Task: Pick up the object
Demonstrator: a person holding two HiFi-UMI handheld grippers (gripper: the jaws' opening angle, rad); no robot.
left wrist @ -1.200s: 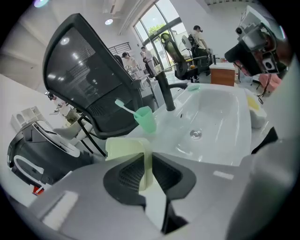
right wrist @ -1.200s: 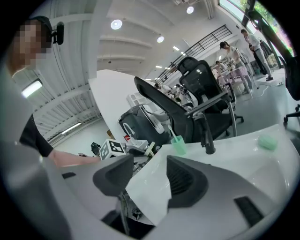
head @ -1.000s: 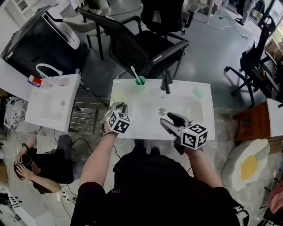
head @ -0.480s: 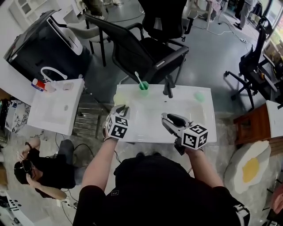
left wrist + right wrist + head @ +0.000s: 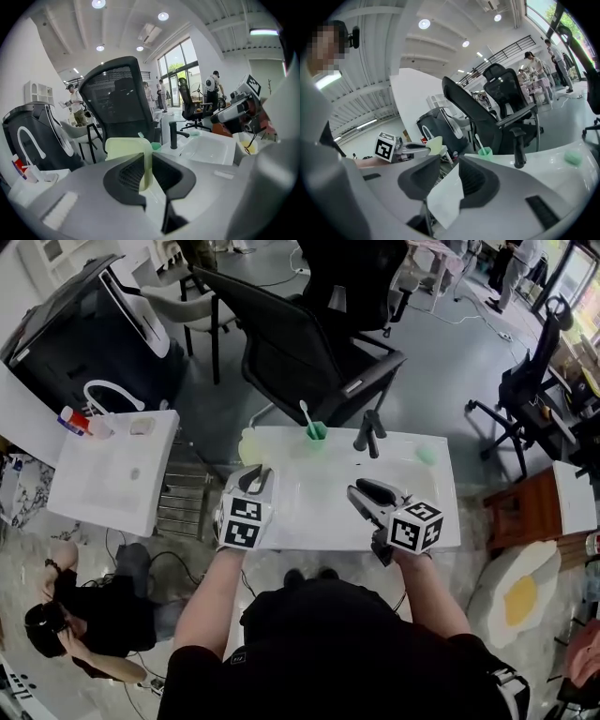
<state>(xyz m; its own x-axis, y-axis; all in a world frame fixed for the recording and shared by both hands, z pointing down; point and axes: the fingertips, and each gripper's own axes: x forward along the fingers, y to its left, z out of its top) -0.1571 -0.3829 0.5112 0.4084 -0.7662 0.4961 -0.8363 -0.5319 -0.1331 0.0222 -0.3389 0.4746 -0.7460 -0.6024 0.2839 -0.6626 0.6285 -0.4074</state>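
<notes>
The left gripper (image 5: 148,159) has its jaws clamped on the thin wall of a pale yellow cup (image 5: 124,147), one jaw inside the rim and one outside. The cup hangs over the washbasin's (image 5: 314,517) back left corner and, seen from the right gripper view, appears to be clear of the top.

It looks like light, thin, translucent plastic. I judge it smooth and a little flexible, so a hard pinch would bend the wall, and a one-sided hold lets it swing about the pads. The rim wall, where it is held now, seems the sensible place to grip, deep enough that the lip does not slip out. Whether anything is inside the cup I cannot tell.

The right gripper (image 5: 449,165) sits over the basin's front right. Its jaws stand apart and have just been closing, with nothing between them.

The basin is white, glossy and probably slick, with a shallow bowl in the middle. Along its back edge stand a green holder with a toothbrush (image 5: 317,430), a black tap (image 5: 370,434) and, toward the right back corner, a small green lump (image 5: 427,454).

Behind the basin is a black office chair (image 5: 300,343) on a grey floor. To the basin's left is a second white basin (image 5: 112,474), with a person (image 5: 84,634) crouched nearer than it. To the right lies an egg-shaped rug (image 5: 520,601).
</notes>
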